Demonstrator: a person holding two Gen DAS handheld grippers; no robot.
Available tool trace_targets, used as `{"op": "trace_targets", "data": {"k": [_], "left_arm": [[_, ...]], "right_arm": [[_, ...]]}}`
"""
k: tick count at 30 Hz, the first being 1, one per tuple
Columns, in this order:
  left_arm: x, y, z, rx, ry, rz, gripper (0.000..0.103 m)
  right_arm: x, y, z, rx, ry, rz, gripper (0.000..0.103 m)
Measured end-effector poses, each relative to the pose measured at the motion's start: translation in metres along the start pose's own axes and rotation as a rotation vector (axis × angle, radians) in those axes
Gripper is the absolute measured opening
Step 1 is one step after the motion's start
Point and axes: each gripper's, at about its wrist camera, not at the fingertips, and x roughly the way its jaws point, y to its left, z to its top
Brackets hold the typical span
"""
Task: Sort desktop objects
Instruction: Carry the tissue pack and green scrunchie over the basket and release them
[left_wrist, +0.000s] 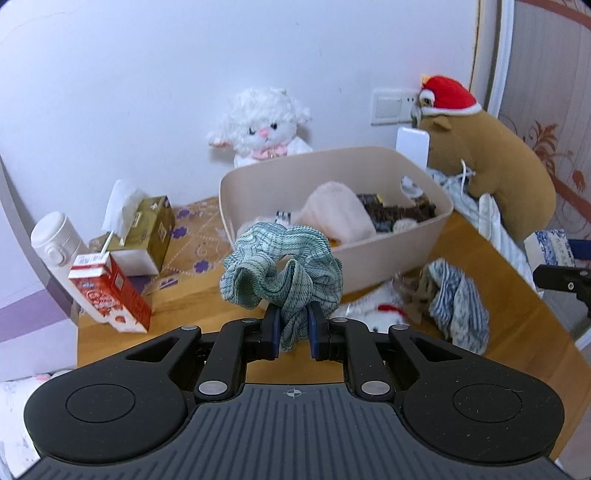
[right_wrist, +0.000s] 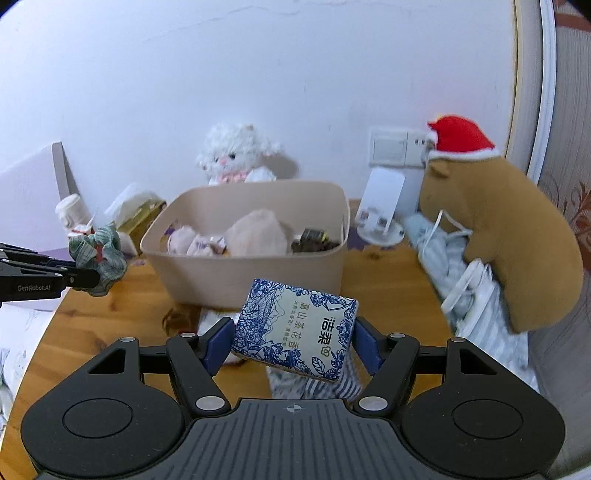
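Tissue pack (right_wrist: 295, 332) bears "洁柔"; left claw (right_wrist: 88, 278) reads "GenRobot.AI".

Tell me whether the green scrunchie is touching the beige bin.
Apart. In the right wrist view the green scrunchie, pinched in the left gripper, hangs left of the beige bin, with bare table showing between them.

Soft, even light (fisheye-bent edges).

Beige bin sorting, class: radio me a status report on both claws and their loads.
Left claw shut on green scrunchie. Right claw shut on blue-patterned packet. Both short of beige bin, its top open. Striped cloth lies before it.
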Motion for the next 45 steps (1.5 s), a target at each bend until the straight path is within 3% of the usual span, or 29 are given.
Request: {"op": "trace_targets", "data": {"k": [12,26,35,45], "left_arm": [[0.019,-0.012,0.035,0.05,-0.032,0.012,0.015],[0.067,-0.014,0.073,0.018,-0.014,0.019,0.015],[0.109,-0.015,0.084,-0.012,0.037,0.036,0.015],[0.147,-0.017,0.083,-0.019,0.121,0.067,0.015]], "right_arm": [[0.015,-0.018,0.042,-0.048,-0.06,-0.009,0.067],[0.06,-0.031,0.091,-0.121,-0.079,0.01,0.067],[0.096,-0.025,0.111,-0.275,-0.068,0.049,0.067],[0.147,-0.007,0.113,-0.38,0.006,0.117,0.067]]}}
